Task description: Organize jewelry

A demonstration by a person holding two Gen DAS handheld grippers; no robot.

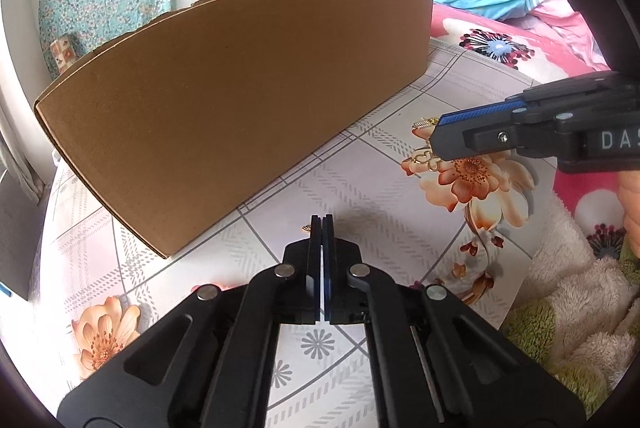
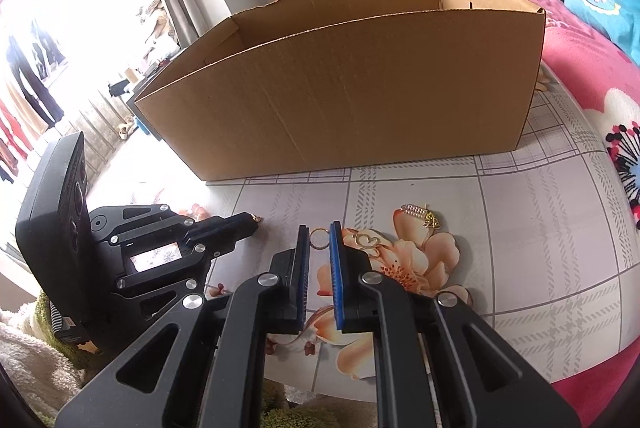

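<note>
My left gripper (image 1: 322, 217) is shut above the flowered tablecloth (image 1: 360, 188). A tiny gold piece (image 1: 307, 227) shows just beside its tip, and I cannot tell whether it is pinched. In the right wrist view the left gripper (image 2: 251, 218) comes in from the left. My right gripper (image 2: 319, 228) stands narrow, its pads pressing a small gold ring (image 2: 319, 238). Just right of it lie a gold looped piece (image 2: 366, 242), a comb-like clip (image 2: 416, 209) and a yellow pendant (image 2: 431, 222). The right gripper (image 1: 434, 138) reaches in from the right in the left wrist view.
An open cardboard box (image 2: 340, 100) stands behind the jewelry and spans most of the table; its inside is hidden in the left wrist view (image 1: 240, 88). A pink flowered blanket (image 2: 580, 76) lies at the right. A fluffy towel (image 1: 572, 308) covers the near edge.
</note>
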